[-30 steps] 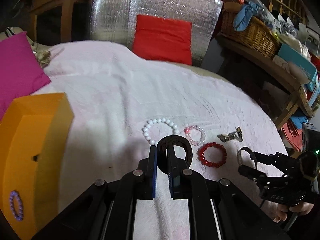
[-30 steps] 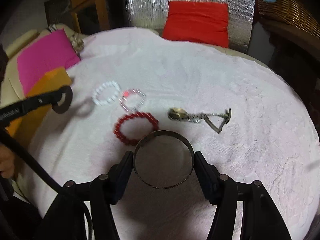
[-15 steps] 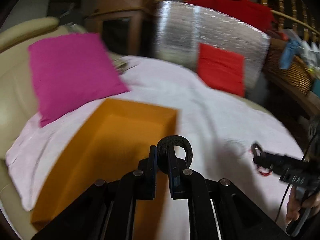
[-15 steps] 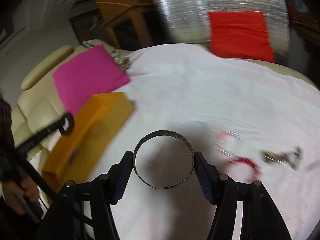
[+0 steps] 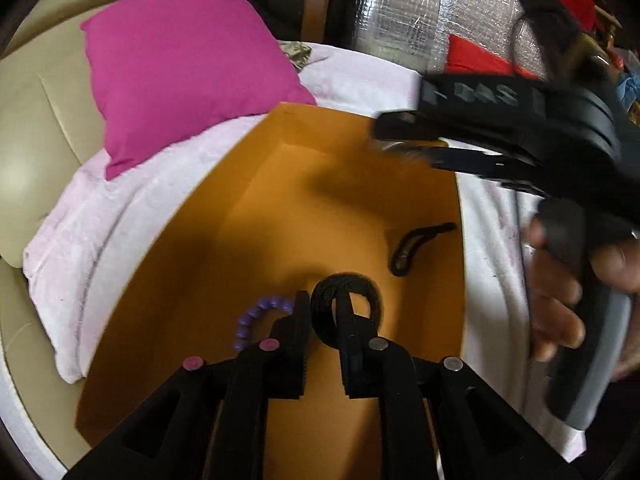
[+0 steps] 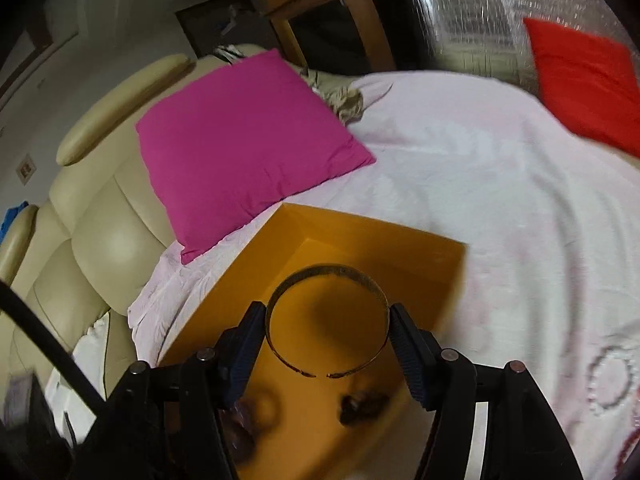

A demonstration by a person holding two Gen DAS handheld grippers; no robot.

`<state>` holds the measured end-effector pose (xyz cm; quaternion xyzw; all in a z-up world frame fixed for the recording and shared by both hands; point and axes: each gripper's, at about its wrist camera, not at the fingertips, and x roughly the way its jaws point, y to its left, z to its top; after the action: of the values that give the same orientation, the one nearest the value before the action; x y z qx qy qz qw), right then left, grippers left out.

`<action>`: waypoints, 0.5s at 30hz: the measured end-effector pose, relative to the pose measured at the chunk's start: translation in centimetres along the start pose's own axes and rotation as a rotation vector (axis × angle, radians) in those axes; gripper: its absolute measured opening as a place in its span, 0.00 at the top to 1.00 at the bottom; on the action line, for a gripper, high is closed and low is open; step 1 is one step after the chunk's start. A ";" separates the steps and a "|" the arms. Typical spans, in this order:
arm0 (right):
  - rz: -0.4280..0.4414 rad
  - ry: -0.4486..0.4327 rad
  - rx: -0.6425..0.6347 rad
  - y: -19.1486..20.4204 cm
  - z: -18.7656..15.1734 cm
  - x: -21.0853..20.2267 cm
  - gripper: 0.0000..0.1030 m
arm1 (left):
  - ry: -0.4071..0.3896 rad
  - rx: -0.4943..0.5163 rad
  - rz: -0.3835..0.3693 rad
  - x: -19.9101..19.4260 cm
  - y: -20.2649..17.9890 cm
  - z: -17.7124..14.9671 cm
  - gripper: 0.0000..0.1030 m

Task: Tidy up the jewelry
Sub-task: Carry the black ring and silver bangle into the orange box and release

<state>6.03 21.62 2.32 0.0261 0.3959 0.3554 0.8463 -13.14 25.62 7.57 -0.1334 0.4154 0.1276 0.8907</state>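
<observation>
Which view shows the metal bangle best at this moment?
The right wrist view: the metal bangle sits whole between the right gripper fingers, above the orange box. The left wrist view shows only a blurred sliver beside that gripper's fingers.

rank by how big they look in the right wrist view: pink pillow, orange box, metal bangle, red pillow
1. pink pillow and orange box: alike, and the tongs hide part of the box, so unranked.
2. red pillow, cut off by the frame edge.
3. metal bangle, smallest though nearest the camera, held in the right tongs.
</observation>
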 end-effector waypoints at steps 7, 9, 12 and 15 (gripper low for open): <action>0.006 -0.086 0.069 -3.3 0.0 -3.5 0.34 | -0.076 -0.001 0.054 -1.3 -1.3 0.0 0.56; -0.018 -0.117 0.082 -5.1 -0.8 -6.0 0.34 | -0.083 0.003 0.059 -1.5 -1.9 0.1 0.52; -0.065 -0.144 0.104 -8.0 -2.3 -9.7 0.34 | -0.113 0.032 0.061 -1.9 -4.1 0.2 0.44; -0.122 -0.165 0.122 -10.9 -4.4 -13.8 0.34 | -0.157 0.082 0.062 -2.5 -6.7 0.2 0.39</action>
<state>3.36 3.89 4.78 0.0824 0.3467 0.2749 0.8930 -12.27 19.12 10.49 -0.0735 0.3531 0.1483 0.9208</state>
